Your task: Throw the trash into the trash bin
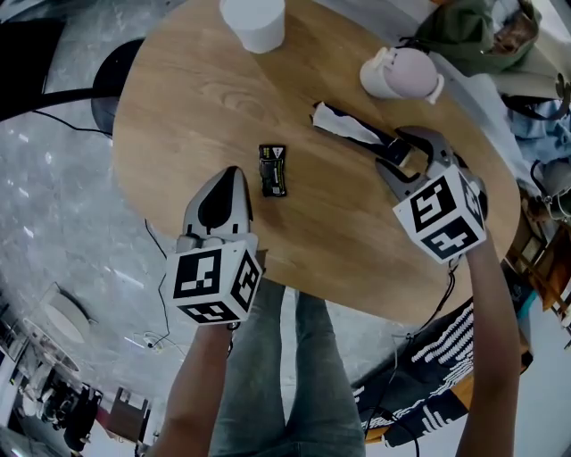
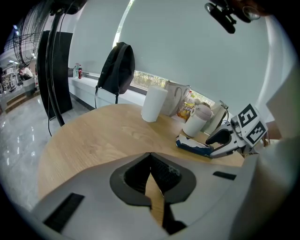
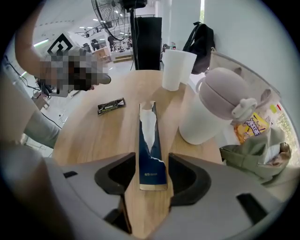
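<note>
Wooden and round, the surface (image 1: 178,107) carries two pieces of trash, and neither has been lifted, so the task looks to be at its very start. A long dark blue wrapper (image 1: 343,125), torn open along its white inside, lies flat near a pale lidded jug (image 1: 401,71). A small black wrapper (image 1: 272,170) lies apart from it toward the middle, and a white cup (image 1: 254,22) stands at the far edge. No trash bin shows in any view, so both pickups and the carry to it are left. The right gripper (image 1: 393,150) tilts steeply down over the near end of the dark blue wrapper (image 3: 151,154). Its jaws are spread wide, one on each side of that end, and the pads do not appear to press on it. The forearm reaches in from the lower right with the marker cube turned toward the person. The left gripper (image 1: 230,174) hangs over the near rim of the surface, angled forward and down toward the black wrapper. Its jaws are closed tip to tip with nothing between them.
</note>
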A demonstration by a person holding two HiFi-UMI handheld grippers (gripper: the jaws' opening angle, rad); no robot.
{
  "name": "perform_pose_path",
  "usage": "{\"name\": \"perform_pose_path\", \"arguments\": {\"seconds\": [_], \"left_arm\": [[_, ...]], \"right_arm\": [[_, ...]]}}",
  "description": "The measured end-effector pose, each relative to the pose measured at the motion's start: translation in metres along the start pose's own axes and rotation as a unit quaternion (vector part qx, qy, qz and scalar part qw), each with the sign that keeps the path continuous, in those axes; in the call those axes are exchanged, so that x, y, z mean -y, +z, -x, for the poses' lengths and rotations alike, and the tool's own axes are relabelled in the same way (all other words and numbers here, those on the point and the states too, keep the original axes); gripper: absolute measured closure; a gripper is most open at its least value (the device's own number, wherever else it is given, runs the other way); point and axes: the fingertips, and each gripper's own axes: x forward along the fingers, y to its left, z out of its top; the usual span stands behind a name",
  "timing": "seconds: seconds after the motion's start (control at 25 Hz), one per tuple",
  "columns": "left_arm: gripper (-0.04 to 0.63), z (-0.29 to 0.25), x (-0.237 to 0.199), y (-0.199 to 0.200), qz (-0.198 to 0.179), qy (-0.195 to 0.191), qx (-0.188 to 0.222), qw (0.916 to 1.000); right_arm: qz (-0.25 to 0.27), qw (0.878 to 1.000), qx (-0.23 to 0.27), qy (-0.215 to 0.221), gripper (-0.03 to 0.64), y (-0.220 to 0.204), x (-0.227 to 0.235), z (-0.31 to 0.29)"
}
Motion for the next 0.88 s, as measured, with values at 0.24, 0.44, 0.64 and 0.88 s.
{"name": "perform_pose_path", "arguments": {"seconds": [0.24,0.44,0.64,0.88], "left_arm": [[0.577,0.0,-0.01,-0.002,-0.004,0.006,-0.003,1.0],[0.577,-0.001,-0.015,-0.002,-0.008,0.007,-0.006,0.9999],[0.577,-0.001,-0.015,0.003,-0.012,0.004,-0.002,0.9999],[0.577,0.0,-0.01,0.004,-0.021,0.0,-0.001,0.9998]], "right_arm": [[0.018,1.0,-0.013,0.019,0.391,0.001,0.001,-0.013],[-0.002,0.999,-0.012,0.036,0.393,-0.003,-0.002,-0.017],[-0.002,1.0,-0.014,0.028,0.425,-0.003,-0.005,-0.016],[-0.009,1.0,-0.009,0.024,0.46,-0.005,-0.009,-0.014]]}}
